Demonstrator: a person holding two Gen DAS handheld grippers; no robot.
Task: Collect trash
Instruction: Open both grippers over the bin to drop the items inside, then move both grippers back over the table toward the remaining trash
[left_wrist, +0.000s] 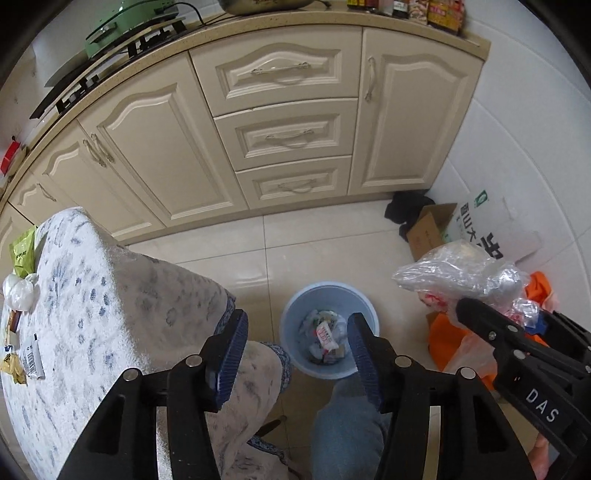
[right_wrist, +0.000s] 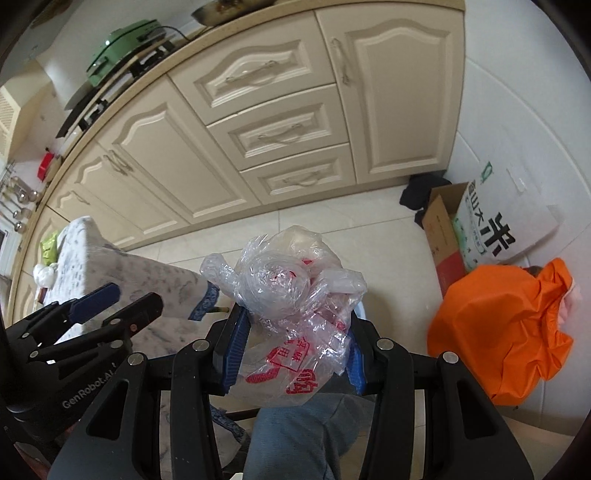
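Two hand-held grippers hang over the floor beside the draped surface (left_wrist: 110, 302). The left hand-held gripper (left_wrist: 295, 347) stands with its jaws apart and nothing between them, directly above the blue waste bin (left_wrist: 295, 317), which already holds wrappers. The right hand-held gripper (right_wrist: 293, 350) is clamped on a crumpled clear plastic bag with red print (right_wrist: 291, 295), carried off to the bin's side, not yet over its mouth.

To finish this drop well, the bag should probably be brought fully over the bin's opening and lowered close before release, since light film drifts and clings to the pads. More wrappers (left_wrist: 26, 362) lie near the surface's left edge; they look like the next pickups.
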